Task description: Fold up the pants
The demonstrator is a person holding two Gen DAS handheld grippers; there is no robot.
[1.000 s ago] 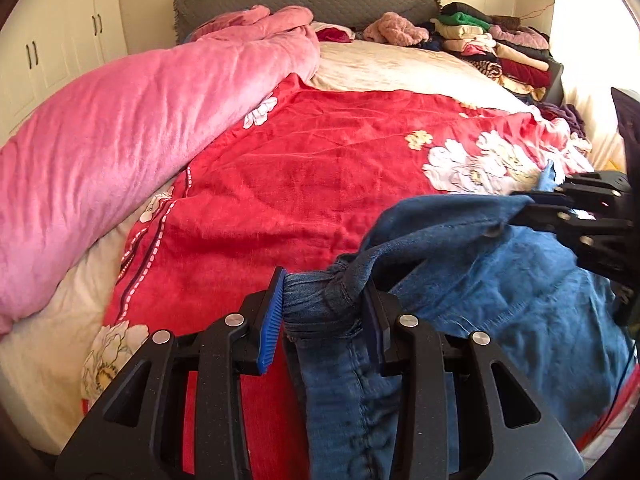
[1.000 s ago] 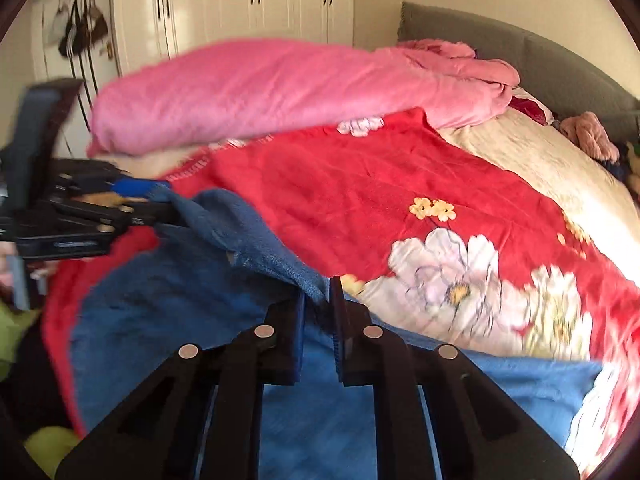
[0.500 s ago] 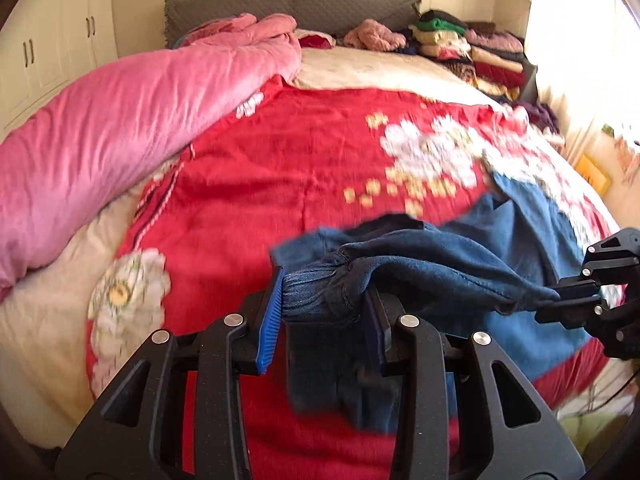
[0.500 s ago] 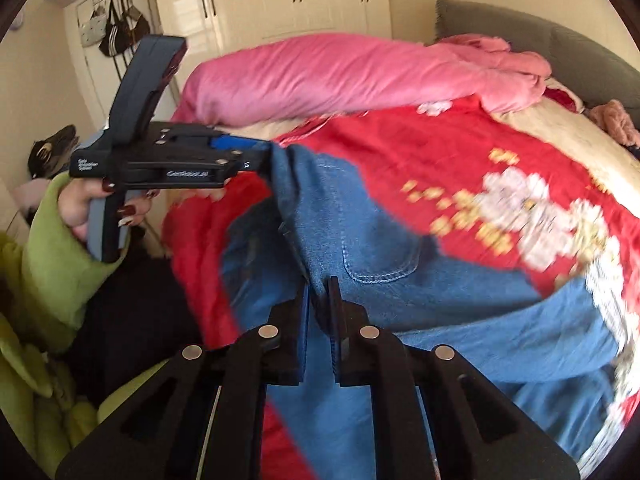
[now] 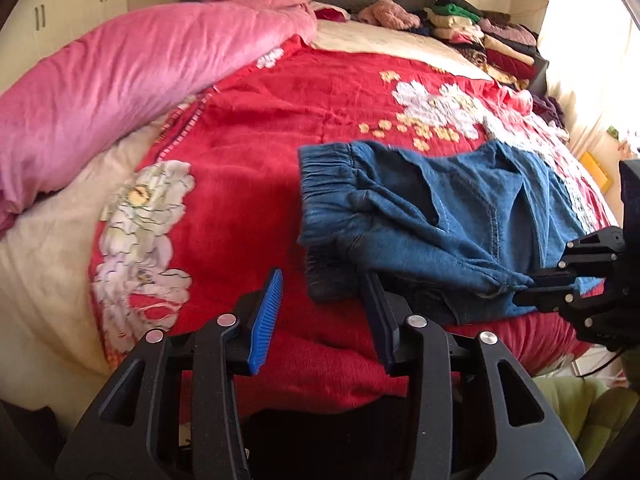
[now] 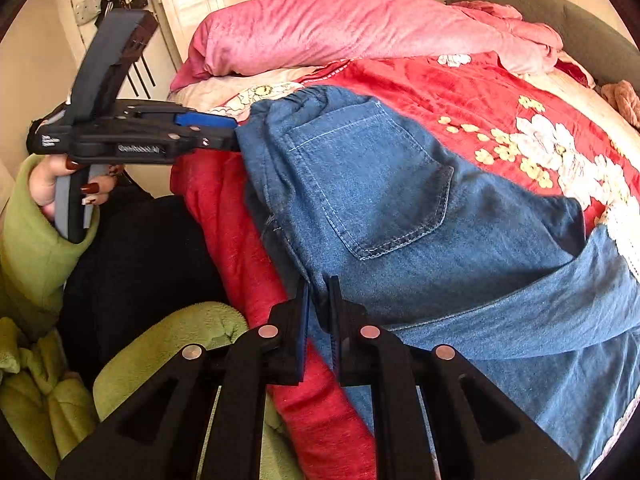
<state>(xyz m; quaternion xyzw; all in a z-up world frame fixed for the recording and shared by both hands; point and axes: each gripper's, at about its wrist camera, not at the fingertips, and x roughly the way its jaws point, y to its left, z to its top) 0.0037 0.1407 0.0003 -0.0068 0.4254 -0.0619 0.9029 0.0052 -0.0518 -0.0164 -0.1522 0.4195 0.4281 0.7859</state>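
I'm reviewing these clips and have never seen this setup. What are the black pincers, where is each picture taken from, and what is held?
The pincers are hand-held two-finger grippers, one in each of a person's hands, each with a camera looking along its fingers.

In the left wrist view, the left gripper stands open, with the jeans' waistband just beyond its fingers; the right gripper appears at the side.

In the right wrist view, the right gripper is shut on the jeans at their near edge.

The jeans lie on a red floral blanket on a bed, beside a pink duvet.

Blue denim pants lie on a red, white-flowered blanket beside pink bedding.
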